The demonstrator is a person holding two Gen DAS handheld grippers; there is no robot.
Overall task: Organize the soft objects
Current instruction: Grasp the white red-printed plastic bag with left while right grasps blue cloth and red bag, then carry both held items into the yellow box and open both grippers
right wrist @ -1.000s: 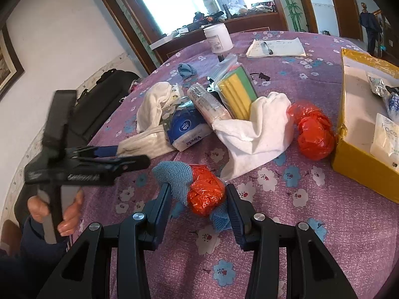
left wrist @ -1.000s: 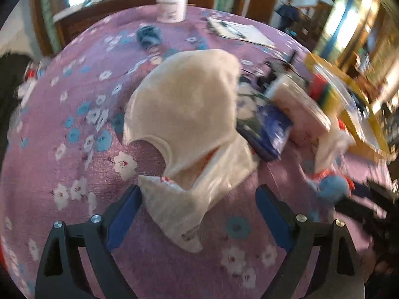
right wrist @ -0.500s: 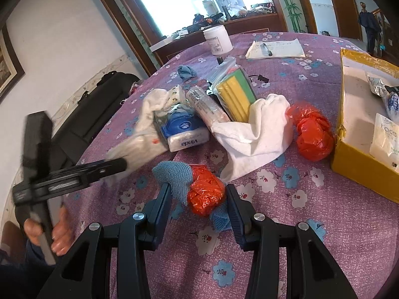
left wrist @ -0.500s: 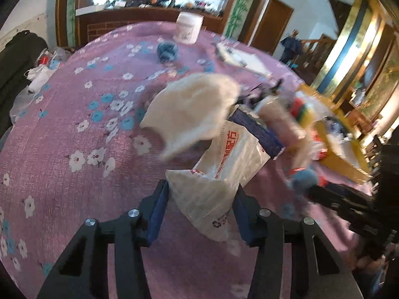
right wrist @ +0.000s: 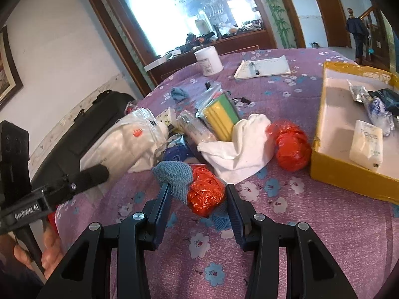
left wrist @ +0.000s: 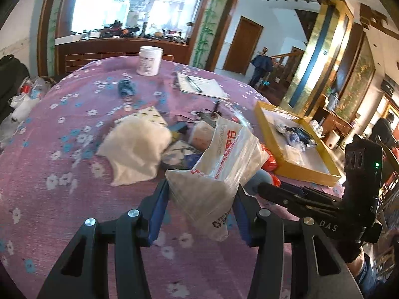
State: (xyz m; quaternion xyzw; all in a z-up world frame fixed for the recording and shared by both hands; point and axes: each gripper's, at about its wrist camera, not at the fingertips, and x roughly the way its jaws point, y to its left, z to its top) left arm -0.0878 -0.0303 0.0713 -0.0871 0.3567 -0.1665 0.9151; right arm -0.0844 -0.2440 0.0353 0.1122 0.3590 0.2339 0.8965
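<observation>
The left fingers (left wrist: 200, 206) had just closed and were clamped on a clear plastic bag (left wrist: 219, 167) with red print, held off the counter (left wrist: 62, 199). At its ten o'clock a white cloth (left wrist: 136, 152) lay on the purple floral cover; at two o'clock sat a yellow box (left wrist: 306, 169) with small packets inside.

The right fingers (right wrist: 198, 199) were clamped on a blue cloth (right wrist: 174, 174) bunched with an orange-red wad (right wrist: 205, 194), resting on the counter. At one o'clock lay a white towel (right wrist: 239, 149), then a red bundle (right wrist: 290, 147) just beside the box. At twelve, a yellow-green sponge pack (right wrist: 220, 114) lay on the counter.
</observation>
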